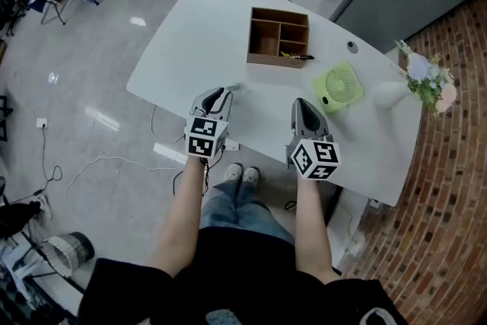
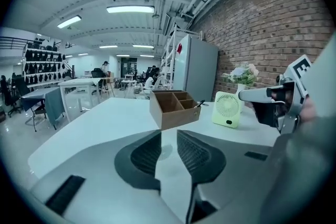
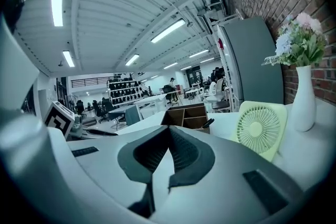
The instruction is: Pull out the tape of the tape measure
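No tape measure shows plainly in any view. In the head view both grippers hover over the near edge of the white table (image 1: 190, 34). My left gripper (image 1: 226, 91) has its jaws slightly apart, and in the left gripper view (image 2: 168, 131) only bare tabletop shows through the narrow gap. My right gripper (image 1: 299, 103) is shut; in the right gripper view (image 3: 169, 128) its tips meet with nothing between them. The right gripper's body (image 2: 262, 94) also appears at the right of the left gripper view.
A wooden desk organizer (image 1: 278, 36) with a pen stands at the table's far side. A pale green fan (image 1: 338, 86) sits right of centre, with a white vase (image 1: 389, 93) of flowers beyond it. A brick wall runs along the right; cables lie on the floor at the left.
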